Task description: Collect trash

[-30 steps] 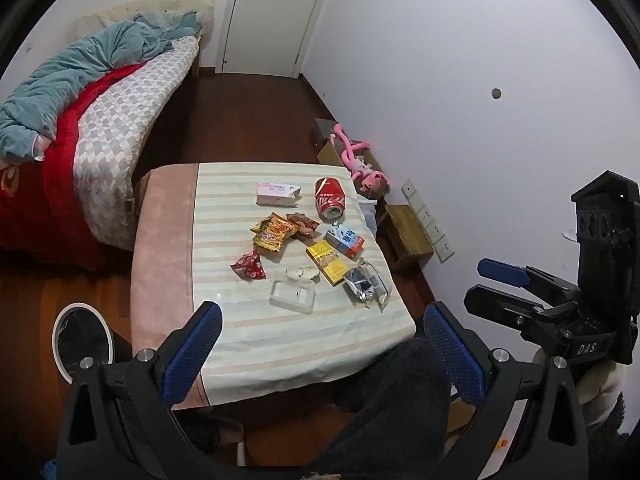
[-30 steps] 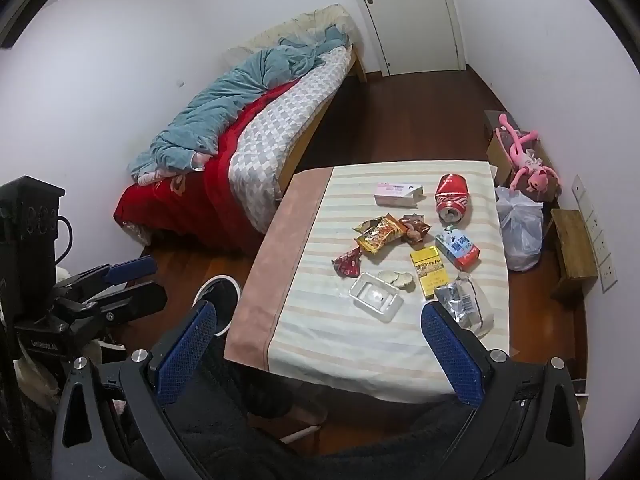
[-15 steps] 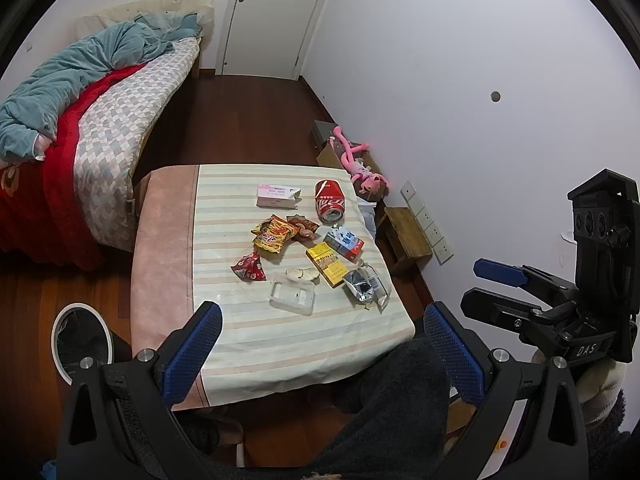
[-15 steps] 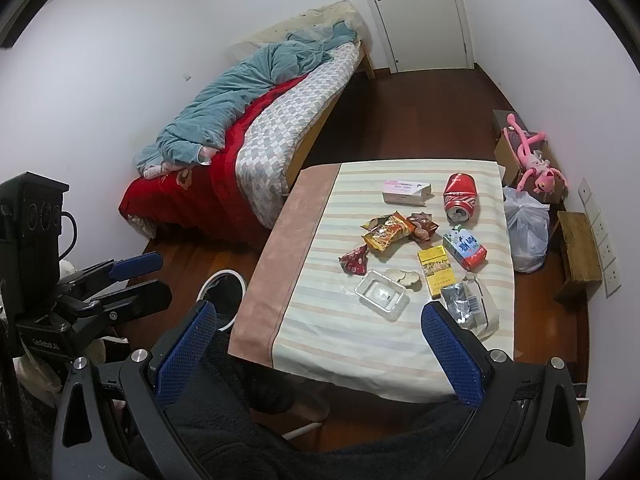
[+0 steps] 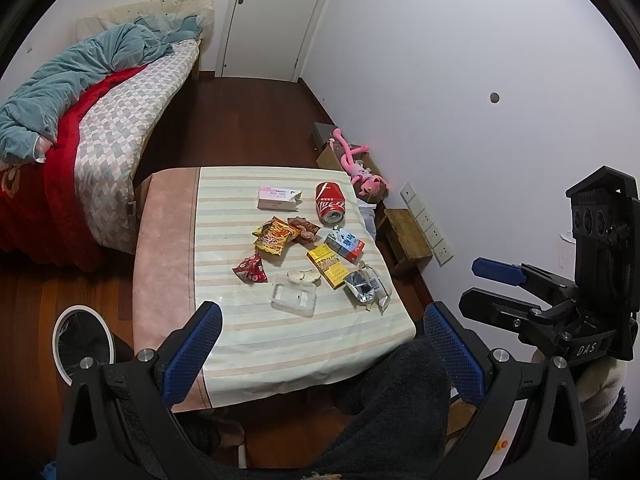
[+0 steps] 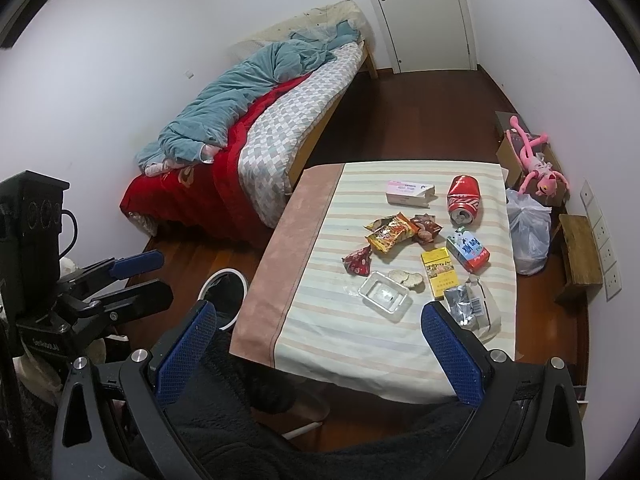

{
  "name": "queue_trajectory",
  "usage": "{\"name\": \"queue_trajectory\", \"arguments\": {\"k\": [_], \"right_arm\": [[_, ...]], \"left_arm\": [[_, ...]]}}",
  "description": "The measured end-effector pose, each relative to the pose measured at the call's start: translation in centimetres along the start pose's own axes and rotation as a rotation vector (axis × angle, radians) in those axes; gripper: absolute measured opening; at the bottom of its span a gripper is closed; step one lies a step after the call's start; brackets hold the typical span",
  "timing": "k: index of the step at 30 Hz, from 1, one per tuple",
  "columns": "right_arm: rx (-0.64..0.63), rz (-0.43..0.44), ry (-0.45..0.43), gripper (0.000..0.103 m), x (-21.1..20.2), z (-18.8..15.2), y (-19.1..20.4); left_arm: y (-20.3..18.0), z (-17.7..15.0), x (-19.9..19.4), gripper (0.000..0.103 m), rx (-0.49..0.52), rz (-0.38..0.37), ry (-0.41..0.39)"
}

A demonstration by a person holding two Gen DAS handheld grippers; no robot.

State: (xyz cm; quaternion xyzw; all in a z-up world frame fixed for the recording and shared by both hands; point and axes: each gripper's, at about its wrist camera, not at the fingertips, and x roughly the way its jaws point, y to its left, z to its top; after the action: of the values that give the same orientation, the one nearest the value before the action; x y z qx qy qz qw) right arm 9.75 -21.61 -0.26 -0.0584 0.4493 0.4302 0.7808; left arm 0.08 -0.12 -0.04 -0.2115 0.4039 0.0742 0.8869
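Observation:
Trash lies on a striped tablecloth (image 5: 248, 332): a crushed red can (image 5: 330, 203), a pink box (image 5: 278, 197), a yellow snack bag (image 5: 275, 235), a red wrapper (image 5: 250, 269), a yellow pack (image 5: 329, 265), a small carton (image 5: 345, 242), a silver wrapper (image 5: 364, 286) and a clear plastic tray (image 5: 294, 295). My left gripper (image 5: 322, 354) is open and empty, held high before the table's near edge. My right gripper (image 6: 320, 350) is open and empty, likewise above the near edge. The can (image 6: 464, 199) and tray (image 6: 384, 296) also show in the right wrist view.
A white-rimmed bin (image 5: 82, 346) stands on the floor left of the table; it also shows in the right wrist view (image 6: 224, 292). A bed (image 5: 100, 112) is at the left. A white plastic bag (image 6: 528, 236), a wooden stool (image 5: 406, 236) and a pink plush toy (image 5: 358, 164) are right of the table.
Both grippers have drifted slightly; the view of the table has shifted a little. Both stay open and empty. The trash has not moved.

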Motion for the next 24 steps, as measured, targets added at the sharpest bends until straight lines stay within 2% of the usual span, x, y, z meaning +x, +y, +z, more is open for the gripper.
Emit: {"name": "queue_trajectory", "arguments": {"k": [24], "right_arm": [[-0.002, -0.005, 0.0, 0.103, -0.1, 0.19, 0.08]], "left_arm": [[-0.47, 0.13, 0.01, 0.103, 0.013, -0.008, 0.0]]}}
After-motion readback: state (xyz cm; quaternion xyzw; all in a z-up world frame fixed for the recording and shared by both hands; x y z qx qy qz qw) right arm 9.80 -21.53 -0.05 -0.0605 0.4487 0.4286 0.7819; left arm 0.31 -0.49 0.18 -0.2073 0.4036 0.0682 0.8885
